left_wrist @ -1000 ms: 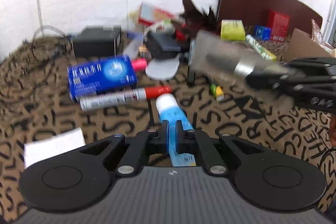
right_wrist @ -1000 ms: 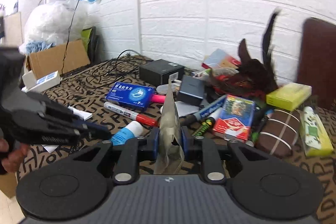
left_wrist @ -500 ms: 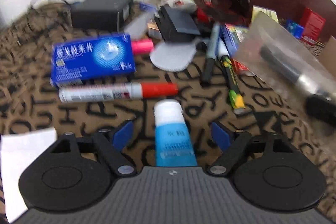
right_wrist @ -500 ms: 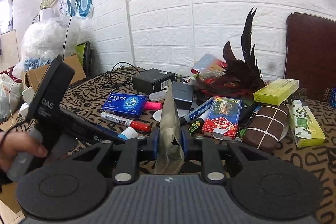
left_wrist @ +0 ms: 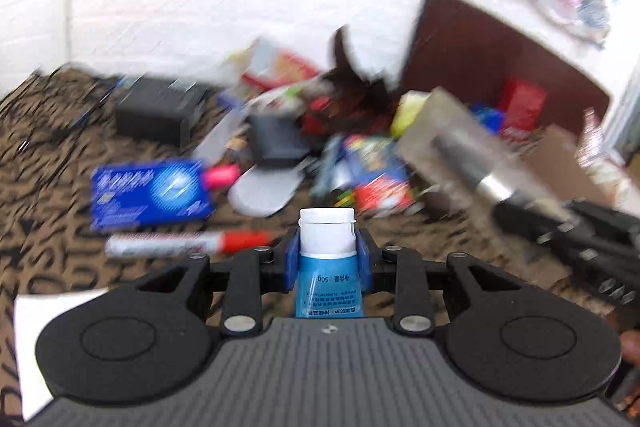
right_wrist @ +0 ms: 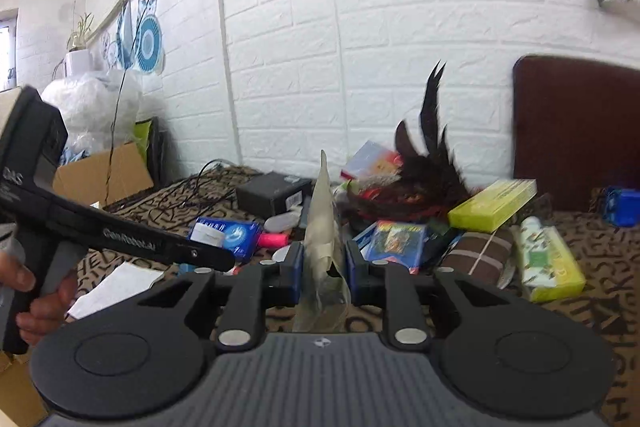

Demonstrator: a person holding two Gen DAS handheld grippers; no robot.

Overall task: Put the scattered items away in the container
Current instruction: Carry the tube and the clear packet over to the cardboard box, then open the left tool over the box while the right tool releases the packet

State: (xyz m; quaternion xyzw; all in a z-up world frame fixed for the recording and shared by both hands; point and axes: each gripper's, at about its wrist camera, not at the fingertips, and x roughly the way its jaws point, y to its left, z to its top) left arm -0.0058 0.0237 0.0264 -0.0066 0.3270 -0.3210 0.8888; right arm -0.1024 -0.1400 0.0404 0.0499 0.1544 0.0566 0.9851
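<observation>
While the left gripper [left_wrist: 327,259], its jaws just closed, clamps a blue tube [left_wrist: 327,267] and the right gripper [right_wrist: 323,267] pinches the clear bag [right_wrist: 325,227], most clutter remains scattered.

glossy plastic tube [left_wrist: 327,267], clear crinkled plastic bag [right_wrist: 324,251], patterned cloth tablecover [left_wrist: 48,131].

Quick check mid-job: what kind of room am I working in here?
Probably a lived-in home room or workroom, not a lab: a white brick-pattern wall, a cluttered table under a letter-print cloth, and cardboard boxes with stuffed plastic bags to the side.
</observation>
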